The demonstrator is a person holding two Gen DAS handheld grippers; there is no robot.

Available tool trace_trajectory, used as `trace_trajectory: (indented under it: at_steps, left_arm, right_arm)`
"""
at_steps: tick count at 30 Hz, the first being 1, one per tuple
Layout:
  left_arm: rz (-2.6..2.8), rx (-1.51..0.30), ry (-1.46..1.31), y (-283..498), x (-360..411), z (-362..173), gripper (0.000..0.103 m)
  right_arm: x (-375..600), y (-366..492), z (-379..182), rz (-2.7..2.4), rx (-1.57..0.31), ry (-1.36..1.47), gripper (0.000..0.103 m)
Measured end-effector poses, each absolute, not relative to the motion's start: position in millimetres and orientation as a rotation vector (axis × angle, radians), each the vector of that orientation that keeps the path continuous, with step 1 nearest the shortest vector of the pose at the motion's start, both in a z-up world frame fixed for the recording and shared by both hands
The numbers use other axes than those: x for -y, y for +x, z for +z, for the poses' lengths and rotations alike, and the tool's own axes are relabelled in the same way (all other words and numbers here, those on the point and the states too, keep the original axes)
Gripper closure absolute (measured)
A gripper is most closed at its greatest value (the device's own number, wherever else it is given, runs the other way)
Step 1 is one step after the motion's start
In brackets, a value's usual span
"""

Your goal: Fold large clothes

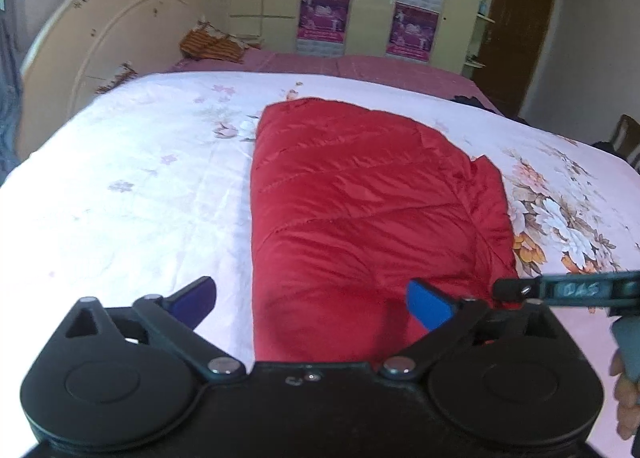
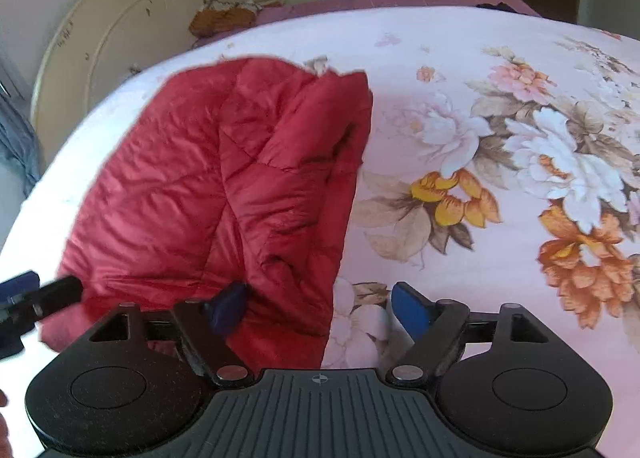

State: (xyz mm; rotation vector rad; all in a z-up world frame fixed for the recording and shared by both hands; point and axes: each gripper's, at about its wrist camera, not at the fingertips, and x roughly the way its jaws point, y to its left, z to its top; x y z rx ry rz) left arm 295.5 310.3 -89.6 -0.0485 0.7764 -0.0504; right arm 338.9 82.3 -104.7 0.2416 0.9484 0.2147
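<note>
A red quilted jacket lies folded lengthwise on the pink floral bedspread. It also shows in the right wrist view. My left gripper is open, its blue pads straddling the jacket's near end; the left pad is over the bedspread, the right pad over the jacket. My right gripper is open at the jacket's near right edge; its left pad touches the red fabric and its right pad is over the bedspread. The right gripper's finger also shows in the left wrist view at the jacket's near right corner.
A cream rounded headboard stands at the far left. An orange patterned cloth lies at the bed's far end. A cream wardrobe with purple posters and a brown door stand behind the bed.
</note>
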Motion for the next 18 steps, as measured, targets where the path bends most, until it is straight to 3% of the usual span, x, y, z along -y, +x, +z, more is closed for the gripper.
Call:
trace_trajectory:
  at_steps: [6,18]
  left_arm:
    - [0.077,-0.794,-0.003,242,-283,-61,0.000]
    - [0.104,-0.653,0.014,83,-227,-6,0.000]
  right_arm:
    - [-63,274,-62,0.268,-0.843,0.254,0.022]
    - [-35,117,-3,0.333,-0.663,0.109,0.019]
